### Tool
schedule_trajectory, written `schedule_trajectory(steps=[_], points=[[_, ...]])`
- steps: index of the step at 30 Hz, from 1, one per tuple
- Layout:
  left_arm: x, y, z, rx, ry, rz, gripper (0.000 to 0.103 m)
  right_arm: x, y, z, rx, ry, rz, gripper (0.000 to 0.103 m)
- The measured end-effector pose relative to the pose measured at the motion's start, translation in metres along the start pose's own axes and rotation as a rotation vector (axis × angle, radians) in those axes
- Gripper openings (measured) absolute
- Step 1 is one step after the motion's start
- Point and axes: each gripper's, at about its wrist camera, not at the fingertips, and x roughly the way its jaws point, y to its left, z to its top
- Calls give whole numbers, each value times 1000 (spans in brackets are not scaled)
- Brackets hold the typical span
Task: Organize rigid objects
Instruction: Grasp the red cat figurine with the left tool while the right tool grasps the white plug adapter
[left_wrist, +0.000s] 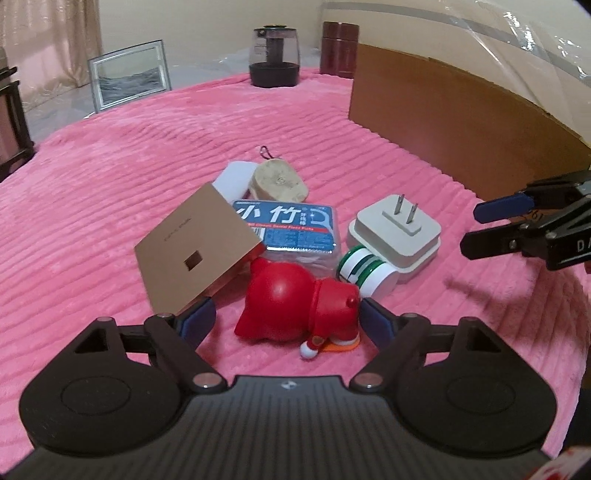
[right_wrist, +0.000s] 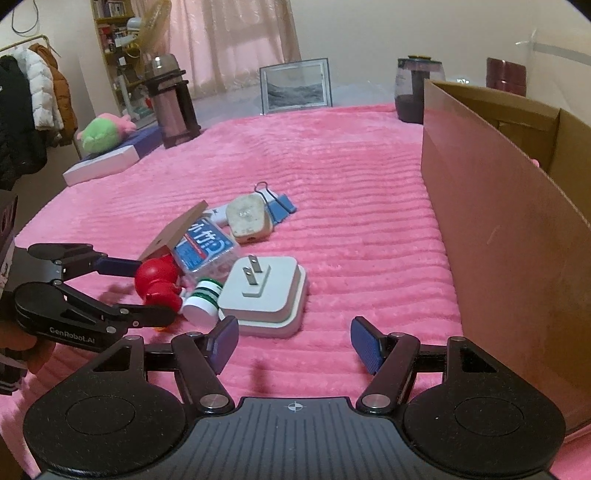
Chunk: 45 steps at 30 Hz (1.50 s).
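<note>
a tall brown cardboard box (right_wrist: 498, 236) stands open-topped on the right side of the pink ribbed plush blanket (right_wrist: 351, 184); from the right wrist view only its inner walls and a folded flap show, and what lies inside cannot be told.

the clutter sits in a loose heap near the middle of the blanket, left of the box and well apart from it. the left gripper (left_wrist: 284, 317) is spread wide around the glossy red cat-like plastic figurine (left_wrist: 295, 299), which lies on its side — one blue pad sits just beside each end of it, and whether they touch it cannot be told. a flat tan cardboard sleeve with a small square cut-out (left_wrist: 195, 254) tilts up on the figurine's left, leaning over a clear plastic case with a blue dental floss pick label (left_wrist: 288, 229). just right of the figurine lies a small white cylinder with green stripes (left_wrist: 364, 271), resting against a white square power adapter with two metal prongs pointing up (left_wrist: 397, 230). farther back are a cream-coloured worn rounded block (left_wrist: 277, 182) and a white box (left_wrist: 234, 181); the right wrist view also shows a blue binder clip (right_wrist: 280, 205) beside the block.

the right gripper (right_wrist: 291, 343) hovers over bare blanket, jaws wide and holding nothing, the adapter just ahead of its left finger.

at the far edge stand a dark glass jar with a lid (left_wrist: 274, 55), a dark red cylindrical container (left_wrist: 339, 48) — contents unseen — and a silver picture frame (left_wrist: 129, 74).
</note>
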Motion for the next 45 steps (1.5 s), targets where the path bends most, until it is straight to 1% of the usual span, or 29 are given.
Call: schedule_trajectory(steps=[3,4,5,9,14,17,19,21,23,25,30,37,42,44,45], points=[[3,0,3,18,3,-27,73,2,-2,-1,5,5,-4,64],[4,-1,3,24,5,-33,68,2,-2,-2,6,6,-6,64],[6,-2,4,27,8,-38,66,3,-3,-2,8,8,-7,64],[4,-5,2,14,-2,-25,64,4,-3,-3,14,8,-10,64],[-14,-6,-9,-84,-35,42,64,7,2,-1,6,-1,1,65],[-27,-6,-19,-149,-49,101,64,13,5,0,12,-8,6,66],[-32,-6,-25,-178,-54,137,64,18,10,1,5,-12,4,73],[-36,-6,-30,-204,-63,149,64,23,14,2,-2,-12,9,76],[-38,-6,-32,-219,-73,151,64,27,19,2,-10,-15,7,78],[-39,-8,-34,-217,-78,164,64,32,23,3,-23,-15,-3,78],[-37,-14,-36,-214,-93,191,64,47,29,5,-42,-19,-70,78],[-33,-17,-36,-211,-98,206,64,61,34,7,-75,-19,-85,78],[-34,-18,-36,-198,-117,207,64,68,40,5,-88,3,-91,78],[-35,-18,-34,-193,-122,210,64,68,39,4,-80,-5,-90,78],[-34,-17,-33,-193,-121,209,64,66,39,3,-78,-11,-86,74]])
